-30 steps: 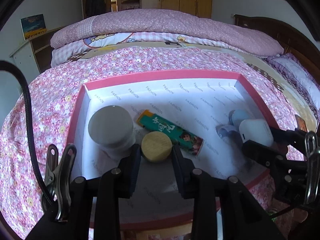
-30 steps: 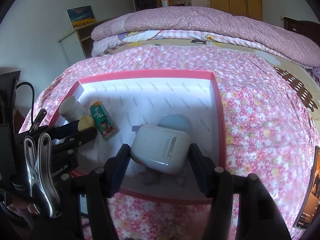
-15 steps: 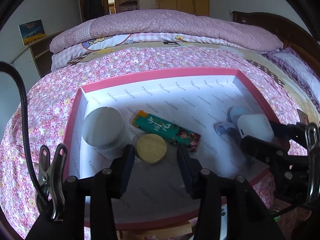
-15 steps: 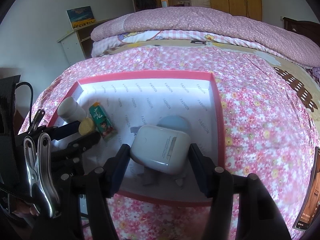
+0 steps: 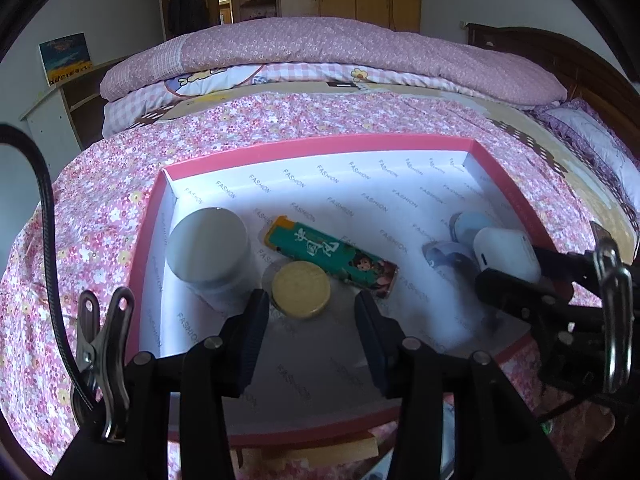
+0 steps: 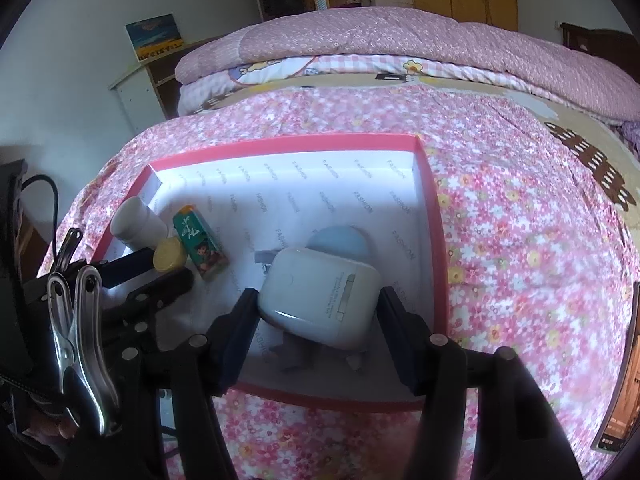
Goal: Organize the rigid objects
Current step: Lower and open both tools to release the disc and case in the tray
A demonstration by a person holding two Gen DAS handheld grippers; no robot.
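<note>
A pink-rimmed box (image 5: 320, 144) (image 6: 280, 144) with a white lining lies on the flowered bedspread. Inside, at its left, stand a white jar (image 5: 208, 244) (image 6: 136, 220), a green printed carton (image 5: 332, 254) (image 6: 200, 244) and a round wooden disc (image 5: 300, 288) (image 6: 170, 254). My left gripper (image 5: 312, 312) (image 6: 160, 268) is open. The disc lies flat just ahead of its pads, close to the left one and free of the right one. My right gripper (image 6: 318, 320) (image 5: 520, 276) is shut on a white rounded case (image 6: 320, 296) (image 5: 504, 252), held over the box's right side above a pale blue round object (image 6: 340, 242) (image 5: 468, 226).
A folded pink quilt (image 5: 320, 52) lies across the far side of the bed. A dark phone (image 6: 624, 380) rests on the bedspread right of the box. A black cable (image 5: 48, 240) hangs at the left. A wall shelf (image 5: 60, 100) stands beyond the bed's left edge.
My left gripper's jaws have parted and let go of the wooden disc, which now lies on the box floor. My right gripper still holds the white case in the same place.
</note>
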